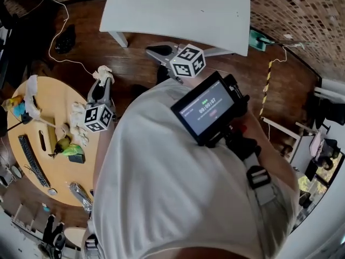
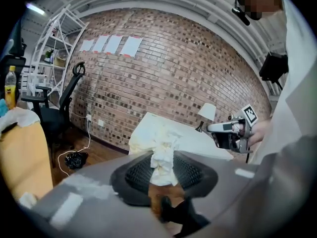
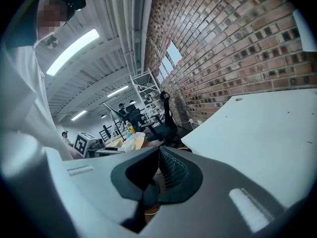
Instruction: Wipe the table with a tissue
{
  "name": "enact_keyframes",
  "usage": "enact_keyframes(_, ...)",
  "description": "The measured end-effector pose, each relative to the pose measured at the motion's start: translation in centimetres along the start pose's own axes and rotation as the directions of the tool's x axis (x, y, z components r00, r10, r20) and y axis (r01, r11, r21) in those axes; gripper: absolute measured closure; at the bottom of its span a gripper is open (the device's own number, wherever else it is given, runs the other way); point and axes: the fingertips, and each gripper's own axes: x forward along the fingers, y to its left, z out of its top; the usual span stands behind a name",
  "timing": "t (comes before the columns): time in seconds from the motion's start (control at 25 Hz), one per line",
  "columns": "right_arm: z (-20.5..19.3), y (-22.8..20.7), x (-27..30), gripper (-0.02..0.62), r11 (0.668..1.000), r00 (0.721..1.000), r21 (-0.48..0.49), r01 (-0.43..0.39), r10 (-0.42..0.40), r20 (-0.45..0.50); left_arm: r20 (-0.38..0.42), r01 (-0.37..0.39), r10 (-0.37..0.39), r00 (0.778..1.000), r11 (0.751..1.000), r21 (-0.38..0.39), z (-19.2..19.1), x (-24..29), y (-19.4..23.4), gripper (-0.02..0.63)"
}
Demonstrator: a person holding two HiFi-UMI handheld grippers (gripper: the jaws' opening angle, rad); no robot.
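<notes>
Brick wall (image 2: pixel 173 68), dark wooden floor (image 1: pixel 135 58)

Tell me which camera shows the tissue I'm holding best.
The left gripper view: the crumpled tissue sits centre frame, pinched in the jaws of the left gripper. The head view shows it as a small white wad at that gripper's tip. The right gripper view does not show it clearly.

White tissue (image 2: pixel 162 161), white table (image 1: pixel 178 9)

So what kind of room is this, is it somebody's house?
Probably not a house. It looks like an office or workshop: there is a long bare brick wall, a black office chair, and tall white metal shelving with things stored on it.
</notes>
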Motion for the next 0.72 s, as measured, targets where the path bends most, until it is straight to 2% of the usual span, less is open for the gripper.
enact_keyframes(0.4, 0.3, -6.4, -5.2, 0.586, 0.996, 0.997, 0.078, 0.04, -0.045, 0.062, -0.066, 0.068, -0.063, 0.996, 0.995, 0.074, 2.1, 8.2, -5.4, 0.477)
enact_keyframes(0.72, 5.3, -14.7, -6.2, 0.586, 0.996, 0.995, 0.093, 0.018, -0.027, 0.094, -0.117, 0.083, -0.072, 0.99, 0.992, 0.092, 6.2, 17.0, -7.6, 0.477)
